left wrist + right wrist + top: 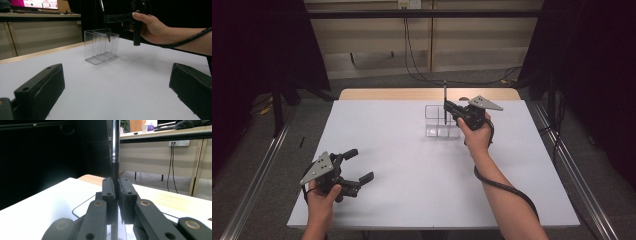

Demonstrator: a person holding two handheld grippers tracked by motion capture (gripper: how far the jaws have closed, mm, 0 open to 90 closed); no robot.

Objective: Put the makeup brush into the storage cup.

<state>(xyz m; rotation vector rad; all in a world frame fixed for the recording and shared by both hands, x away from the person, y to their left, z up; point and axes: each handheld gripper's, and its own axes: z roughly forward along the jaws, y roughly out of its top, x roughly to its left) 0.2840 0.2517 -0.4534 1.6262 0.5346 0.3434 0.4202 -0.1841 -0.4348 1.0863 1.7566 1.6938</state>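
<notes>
While the left gripper [357,165] idles unclenched at lower left, the right gripper [447,106], right of centre, clamps its fingers [109,192] on a pen [445,92] held upright, tip dipping into the clear box [435,131] directly below on the tabletop [412,180].

Setting: lab, set up for recording. From my remote seat I list a white desk [412,165] standing alone between black curtains [257,45], metal floor rails [257,180] along both sides, and cables [417,65] running down from a wall socket [409,4]. Long benches [162,137] stand behind, one carrying a lit monitor [33,3]. Grey carpet [377,82] underfoot.
</notes>
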